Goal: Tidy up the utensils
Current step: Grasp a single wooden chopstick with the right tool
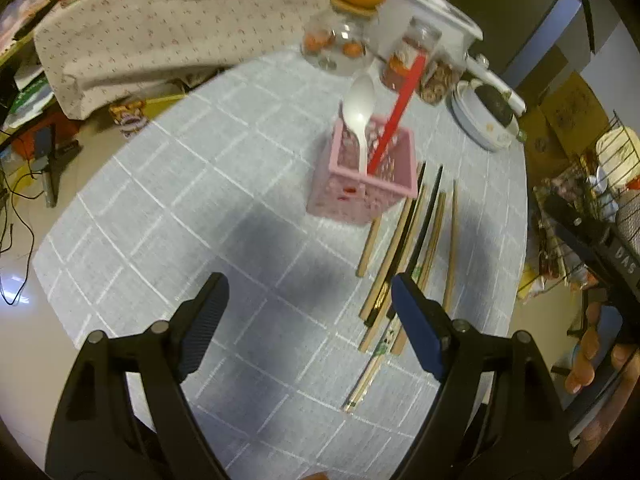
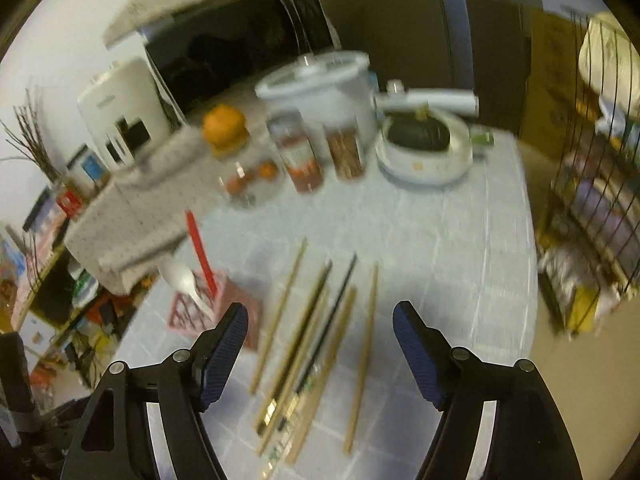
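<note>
Chopsticks (image 2: 316, 344) lie loose in a row on the worktop (image 2: 440, 248), in the lower middle of the right wrist view, between and a little beyond the two jaws. In the left wrist view the same chopsticks (image 1: 408, 248) are in the lower right, just beside the pink basket (image 1: 360, 184). They look thin, stiff and light, some of pale wood and at least one dark and glossy, so I think they can roll or slip away. It seems best to take one near the middle of its length, across the narrow side; the outer single stick, a little apart from the others, looks the easiest.

The right gripper (image 2: 320, 348) has its jaws wide apart, holding nothing and touching nothing. The left gripper (image 1: 310, 320) is also spread wide and empty above the checked cloth; one jaw overlaps the chopstick ends in the picture, but I cannot tell if it touches them.

Farther, in the centre of the left view, the basket already holds a white spoon (image 1: 360, 112) and a red utensil (image 1: 394, 114), both leaning.
</note>
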